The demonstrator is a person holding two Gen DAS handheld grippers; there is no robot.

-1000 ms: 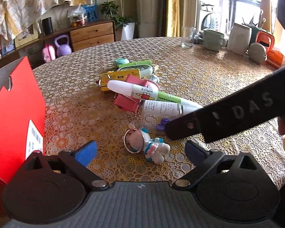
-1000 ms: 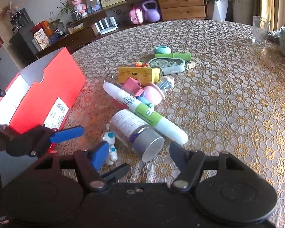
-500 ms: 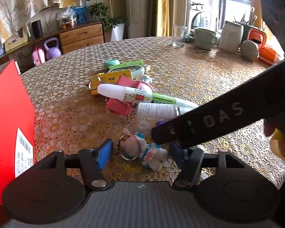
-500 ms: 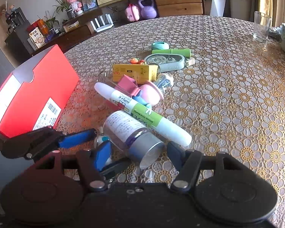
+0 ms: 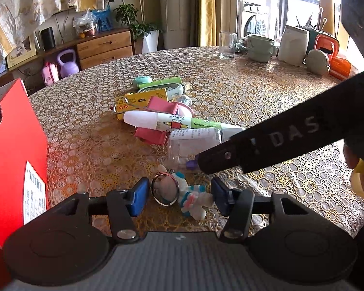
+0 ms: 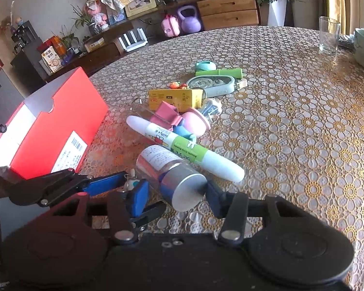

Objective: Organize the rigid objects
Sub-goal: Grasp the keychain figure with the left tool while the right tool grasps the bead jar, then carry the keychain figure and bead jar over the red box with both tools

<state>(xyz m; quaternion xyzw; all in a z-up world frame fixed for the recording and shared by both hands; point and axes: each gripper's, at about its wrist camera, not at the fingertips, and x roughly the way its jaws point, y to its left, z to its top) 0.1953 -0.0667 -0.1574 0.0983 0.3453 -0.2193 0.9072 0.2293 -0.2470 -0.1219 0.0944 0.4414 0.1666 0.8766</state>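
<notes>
Clear plastic and a silver cap made up the small cylindrical bottle (image 6: 169,169) that lay on its side between my right gripper (image 6: 174,194)'s blue-padded fingers (image 6: 139,197), cap end towards that camera and base pointing away across the table. Its white label carried fine print too small for me to read. The jaws flanked the capped end; whether the pads touched it, I could not tell.

Just left of the bottle, the white-and-blue cartoon figurine keychain with a metal ring (image 5: 182,194) lay on the cloth between my left gripper (image 5: 179,195)'s fingers, ring to the left, figure's body angled to the right. Those jaws stood apart on either side of it, not visibly pressing.

Compared with a second ago, both grippers had narrowed a good deal and come closer to their objects; the keychain and bottle had been out ahead of the tips then.

The right gripper's black arm crossed the left view, lettered "DAS" in white. Resting against the bottle's far side was the fat white-and-green marker-shaped tube (image 6: 184,145), printed "miffy", its long axis running from upper left to lower right in the right view. Behind it sat a pink plastic clip (image 5: 155,121) and a yellow rectangular box (image 6: 176,98). The open red cardboard box with a barcode sticker (image 6: 60,131) stood to the left on the gold lace-patterned tablecloth (image 6: 303,133).
</notes>
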